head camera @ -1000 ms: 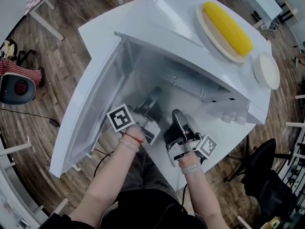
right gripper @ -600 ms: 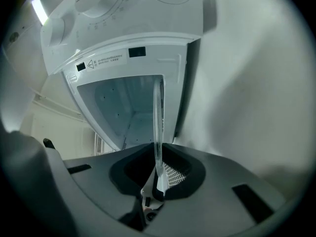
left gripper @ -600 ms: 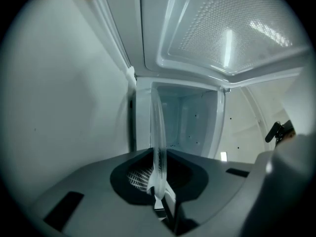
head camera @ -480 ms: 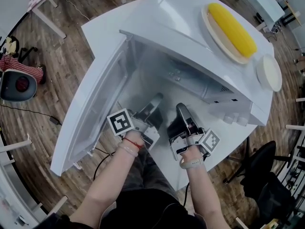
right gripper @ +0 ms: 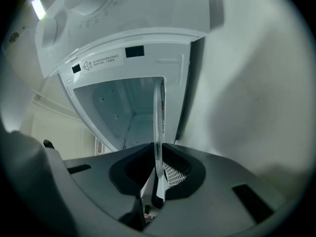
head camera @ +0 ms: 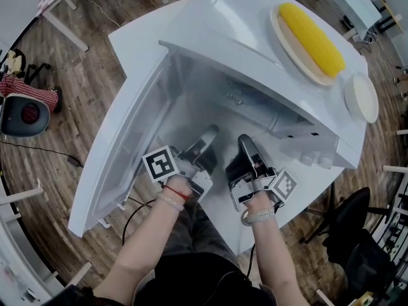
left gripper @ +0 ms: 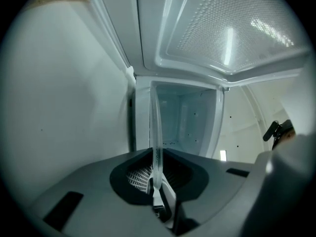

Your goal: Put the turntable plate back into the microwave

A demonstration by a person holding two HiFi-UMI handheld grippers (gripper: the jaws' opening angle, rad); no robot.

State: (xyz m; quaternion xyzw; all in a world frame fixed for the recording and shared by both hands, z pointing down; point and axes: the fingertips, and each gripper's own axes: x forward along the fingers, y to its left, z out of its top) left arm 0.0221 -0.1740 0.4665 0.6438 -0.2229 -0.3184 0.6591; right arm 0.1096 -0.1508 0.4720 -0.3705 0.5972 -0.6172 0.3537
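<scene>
While both claws pinch the clear round glass turntable plate (left gripper: 154, 127) by its near rim, we hold it just in front of the open mouth of the white microwave oven (head camera: 236, 30), so the job is only part done. Our left claw (head camera: 205, 139) is pressed onto the glass edge, which shows in the left gripper view as a thin pale line rising from between its jaws. Our right claw (head camera: 246, 146) grips the same rim just beside it, and the right gripper view shows the same line. The hinged white door (head camera: 124, 145) stands swung wide to the left, and the pale cavity (right gripper: 123, 107) beyond looks bare. From the head view the glass is too clear for us to say how far it reaches inside. We judge that sliding it in, lowering it flat onto the cavity floor and letting go are left to do.
</scene>
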